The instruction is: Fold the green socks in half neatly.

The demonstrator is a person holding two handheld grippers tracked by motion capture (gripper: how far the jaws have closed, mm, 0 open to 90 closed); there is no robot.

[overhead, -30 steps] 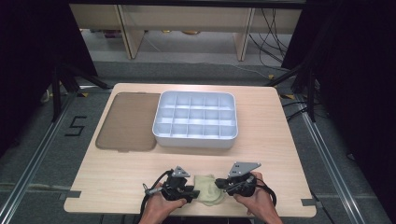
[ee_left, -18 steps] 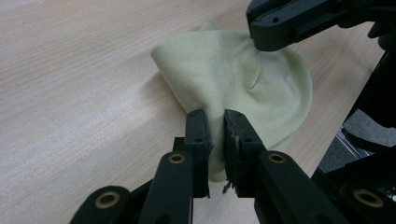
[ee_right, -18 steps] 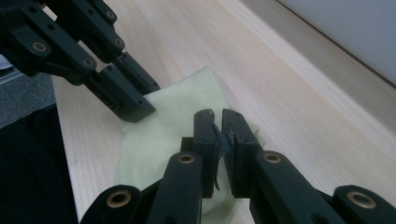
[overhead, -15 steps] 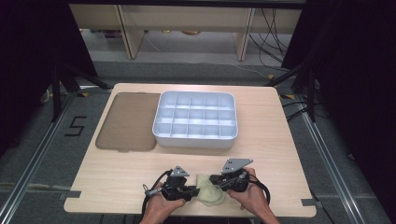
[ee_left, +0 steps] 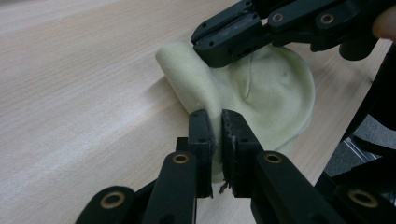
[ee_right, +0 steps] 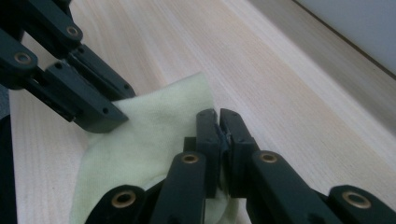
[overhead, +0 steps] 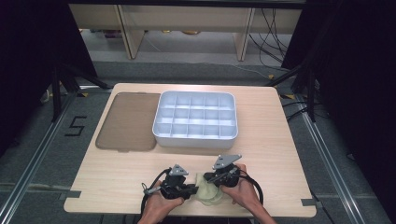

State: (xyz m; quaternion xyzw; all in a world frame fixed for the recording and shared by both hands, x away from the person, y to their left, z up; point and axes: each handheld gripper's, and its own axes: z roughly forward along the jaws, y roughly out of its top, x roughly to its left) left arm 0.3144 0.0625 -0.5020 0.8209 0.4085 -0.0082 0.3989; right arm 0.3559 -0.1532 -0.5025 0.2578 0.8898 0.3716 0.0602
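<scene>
Black jaws of the left gripper (ee_left: 215, 135), which have just been closing, pinch a raised fold of a pale yellow-green cloth (ee_left: 266, 93). The right gripper (ee_right: 219, 133) is clamped nearly shut at the cloth's edge, apparently with fabric between its pads. The cloth lies at the near edge of the wooden table (overhead: 280, 140), well apart from the white compartment tray (overhead: 196, 140) and brown lid (overhead: 126, 123).

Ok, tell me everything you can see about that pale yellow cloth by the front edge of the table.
The pale yellow cloth is a soft, fine-knit piece with a rounded outline, lying rumpled on the wooden table near its front edge. The left gripper pinches a raised fold of it; the right gripper clamps its opposite edge.
</scene>
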